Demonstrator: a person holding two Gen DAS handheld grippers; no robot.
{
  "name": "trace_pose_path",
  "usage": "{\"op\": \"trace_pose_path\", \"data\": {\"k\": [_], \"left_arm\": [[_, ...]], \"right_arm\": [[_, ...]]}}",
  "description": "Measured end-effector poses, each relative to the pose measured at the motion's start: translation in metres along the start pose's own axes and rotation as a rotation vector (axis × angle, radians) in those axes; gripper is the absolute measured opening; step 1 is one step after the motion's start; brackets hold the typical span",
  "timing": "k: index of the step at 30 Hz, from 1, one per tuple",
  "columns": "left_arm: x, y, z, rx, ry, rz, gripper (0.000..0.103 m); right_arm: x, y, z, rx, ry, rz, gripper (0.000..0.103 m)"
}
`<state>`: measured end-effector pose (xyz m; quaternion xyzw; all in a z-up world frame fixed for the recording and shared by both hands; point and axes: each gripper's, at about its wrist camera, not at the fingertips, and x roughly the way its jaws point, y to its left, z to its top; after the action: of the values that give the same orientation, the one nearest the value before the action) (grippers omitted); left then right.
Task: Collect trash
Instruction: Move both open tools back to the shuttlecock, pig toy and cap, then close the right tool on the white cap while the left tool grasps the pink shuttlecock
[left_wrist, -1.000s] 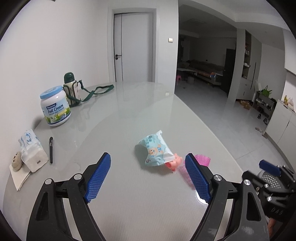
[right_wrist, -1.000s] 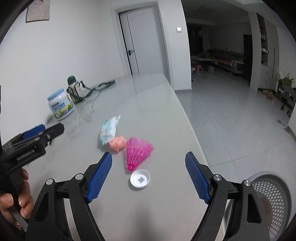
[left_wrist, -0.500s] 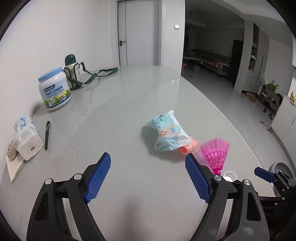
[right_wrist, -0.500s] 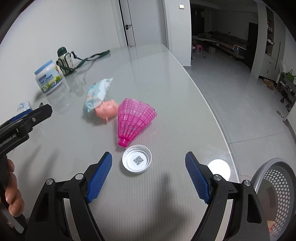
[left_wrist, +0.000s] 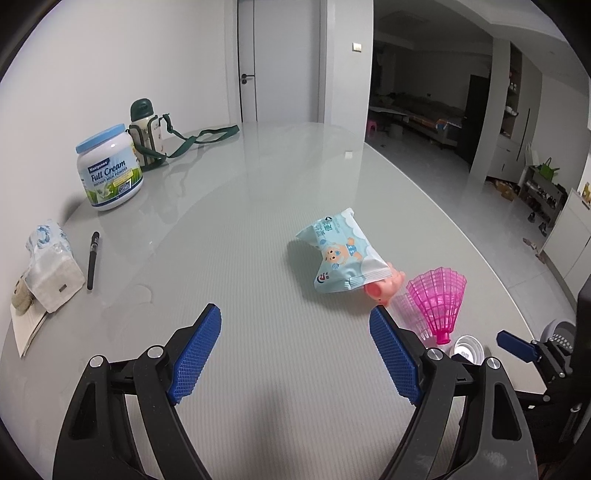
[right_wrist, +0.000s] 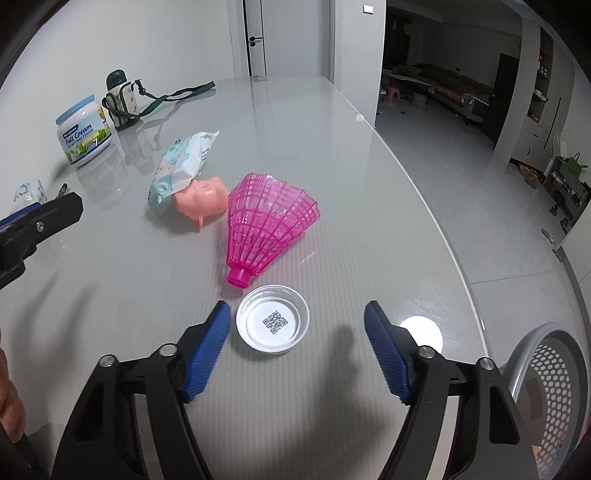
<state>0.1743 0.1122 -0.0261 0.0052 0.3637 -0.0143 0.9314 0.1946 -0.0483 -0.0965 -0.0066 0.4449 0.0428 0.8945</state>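
Note:
A white jar lid (right_wrist: 272, 323) with a printed code lies open side up on the grey table (right_wrist: 351, 155). My right gripper (right_wrist: 297, 325) hangs just over it with the jaws closing. The lid sits between the blue pads, close to the left one, and neither pad presses on it. Behind the lid lie a pink mesh shuttlecock skirt (right_wrist: 271, 221), a pink pig toy (right_wrist: 203, 201) and a light blue snack wrapper (right_wrist: 181, 166). My left gripper (left_wrist: 294, 321) stands open over bare table, short of the wrapper (left_wrist: 341, 254), with nothing between its fingers.
A milk powder can (left_wrist: 109, 168), a bottle with a green strap (left_wrist: 146, 133), a tissue pack (left_wrist: 51, 266) and a pen (left_wrist: 93, 258) stand along the left wall. A perforated waste basket (right_wrist: 550, 398) stands on the floor beyond the table's curved right edge.
Both grippers have come down toward the table. The right one has tipped down over the white lid and its jaws have narrowed around it. The left one's jaws are unchanged.

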Motion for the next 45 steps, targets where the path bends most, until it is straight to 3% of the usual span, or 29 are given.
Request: {"op": "trace_pose_path", "data": {"k": [6, 8, 18, 31, 45], "left_arm": [[-0.001, 0.000, -0.002, -0.005, 0.002, -0.006, 0.081], [-0.001, -0.001, -0.003, -0.004, 0.005, -0.009, 0.081], [0.000, -0.015, -0.009, 0.015, 0.026, -0.052, 0.081], [0.013, -0.078, -0.018, 0.079, 0.098, -0.156, 0.082], [0.066, -0.132, -0.012, 0.114, 0.165, -0.140, 0.082]], "right_arm": [[0.003, 0.004, -0.001, -0.015, 0.006, -0.007, 0.051], [0.002, 0.005, -0.002, -0.023, 0.001, -0.003, 0.040], [-0.017, -0.020, -0.008, 0.072, -0.022, 0.055, 0.039], [-0.063, -0.072, -0.040, 0.202, -0.089, 0.062, 0.039], [-0.072, -0.123, -0.064, 0.304, -0.109, 0.085, 0.039]]}}
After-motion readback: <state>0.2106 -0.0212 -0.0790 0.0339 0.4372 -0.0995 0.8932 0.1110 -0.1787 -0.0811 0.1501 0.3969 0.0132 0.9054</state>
